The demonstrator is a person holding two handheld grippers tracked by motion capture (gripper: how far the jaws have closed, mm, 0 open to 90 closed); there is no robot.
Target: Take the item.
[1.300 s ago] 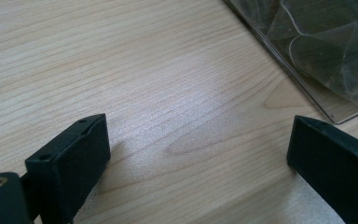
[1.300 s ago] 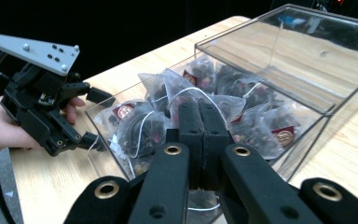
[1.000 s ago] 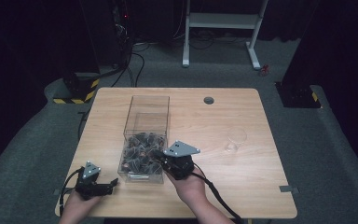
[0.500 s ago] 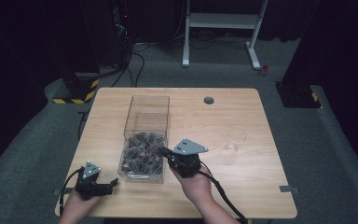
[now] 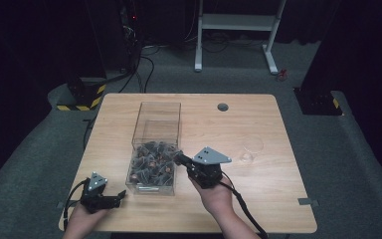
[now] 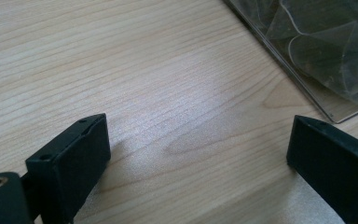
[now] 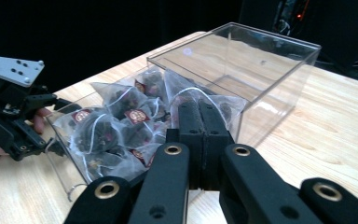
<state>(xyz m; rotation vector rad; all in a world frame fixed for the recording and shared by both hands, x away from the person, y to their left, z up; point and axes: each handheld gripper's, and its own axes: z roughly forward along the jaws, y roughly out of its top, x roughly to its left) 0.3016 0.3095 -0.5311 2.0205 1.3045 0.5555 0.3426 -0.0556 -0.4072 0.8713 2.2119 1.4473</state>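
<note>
A clear plastic box (image 5: pixel 155 130) stands left of the table's middle, its near half heaped with pyramid tea bags (image 5: pixel 151 164). My right gripper (image 5: pixel 178 158) reaches over the box's right wall, and its jaws are pressed together. In the right gripper view the shut right gripper (image 7: pixel 200 106) pinches the edge of a tea bag (image 7: pixel 223 109), whose white string loops off the tips. My left gripper (image 5: pixel 115 198) rests on the table in front of the box's near left corner. It stands open over bare wood (image 6: pixel 198 135), with the box corner (image 6: pixel 317 60) beyond it.
A small clear round item (image 5: pixel 251 147) lies on the table to the right of my right hand. A cable hole (image 5: pixel 223 106) sits near the far edge. Cables trail from both grippers toward the front edge. A white frame (image 5: pixel 238 22) stands on the floor beyond.
My right gripper has drawn back to the right, from above the tea bags to the box's right wall. The left gripper has stayed still.
</note>
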